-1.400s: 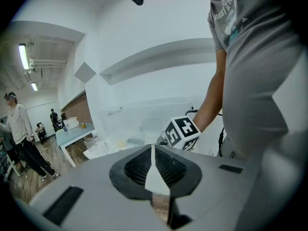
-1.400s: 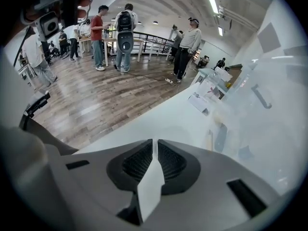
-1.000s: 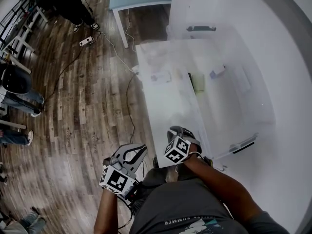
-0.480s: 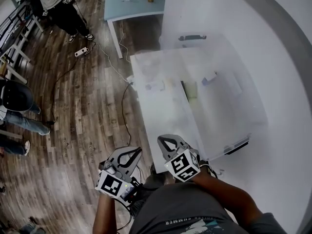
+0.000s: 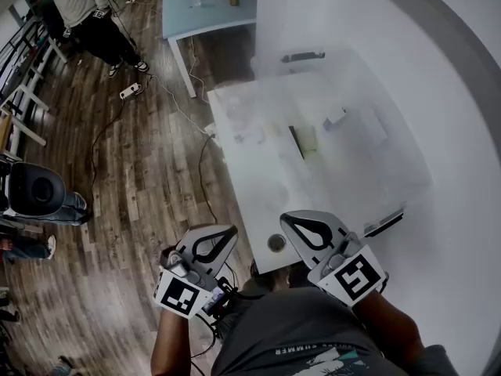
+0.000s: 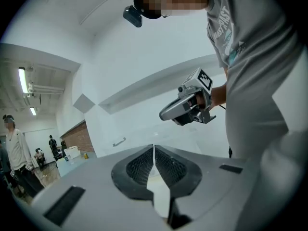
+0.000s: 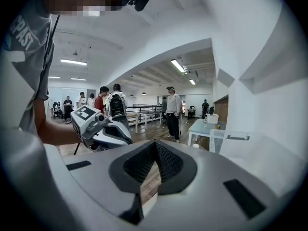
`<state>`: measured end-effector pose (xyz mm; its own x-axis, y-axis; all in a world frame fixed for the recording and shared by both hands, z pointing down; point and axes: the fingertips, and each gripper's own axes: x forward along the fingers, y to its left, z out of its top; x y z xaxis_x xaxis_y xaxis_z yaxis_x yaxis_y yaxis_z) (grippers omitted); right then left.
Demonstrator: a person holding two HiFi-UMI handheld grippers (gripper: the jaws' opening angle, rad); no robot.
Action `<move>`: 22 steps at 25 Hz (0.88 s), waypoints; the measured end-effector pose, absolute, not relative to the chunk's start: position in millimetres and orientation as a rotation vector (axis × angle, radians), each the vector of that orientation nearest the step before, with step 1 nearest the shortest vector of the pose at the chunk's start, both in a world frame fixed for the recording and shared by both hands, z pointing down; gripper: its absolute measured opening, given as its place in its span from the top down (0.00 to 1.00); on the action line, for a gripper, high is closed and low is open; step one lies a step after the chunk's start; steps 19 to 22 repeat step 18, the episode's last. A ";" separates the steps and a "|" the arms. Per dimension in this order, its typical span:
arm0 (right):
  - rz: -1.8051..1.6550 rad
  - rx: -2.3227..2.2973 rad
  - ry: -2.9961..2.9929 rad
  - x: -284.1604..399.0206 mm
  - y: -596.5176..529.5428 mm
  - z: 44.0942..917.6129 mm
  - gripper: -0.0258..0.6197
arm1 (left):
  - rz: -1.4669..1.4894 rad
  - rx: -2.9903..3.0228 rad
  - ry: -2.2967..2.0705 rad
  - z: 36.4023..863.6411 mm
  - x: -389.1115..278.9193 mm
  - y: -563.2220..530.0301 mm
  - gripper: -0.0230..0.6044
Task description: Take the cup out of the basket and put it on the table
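Right now the left gripper [image 5: 232,230] and right gripper [image 5: 285,218] hover at 6 o'clock, jaws pressed together, empty. At 12 o'clock, a translucent white plastic basket [image 5: 376,171] rests on the white table [image 5: 250,198]; the cup is too blurred to make out.

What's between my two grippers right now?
Head view: a corner of the white table, with a round grommet, lies between left gripper and right gripper.

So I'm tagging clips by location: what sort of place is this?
Probably a shared indoor workroom or lab, not a home: a wood-plank floor with loose cables, a plain white table, and several people standing about under ceiling strip lights.
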<state>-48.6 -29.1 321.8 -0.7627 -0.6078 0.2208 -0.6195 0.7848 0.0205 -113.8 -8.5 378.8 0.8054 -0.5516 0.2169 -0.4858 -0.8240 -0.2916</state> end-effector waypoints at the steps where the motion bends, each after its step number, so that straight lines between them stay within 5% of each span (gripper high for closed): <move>1: 0.088 0.992 -2.753 -41.5 -27.3 315.4 0.94 | -0.426 -2.766 0.801 376.0 -114.0 -9.0 0.94; 22: 0.012 1.100 -2.731 49.7 13.2 261.9 0.94 | -0.436 -2.743 0.840 351.1 -81.7 4.2 0.94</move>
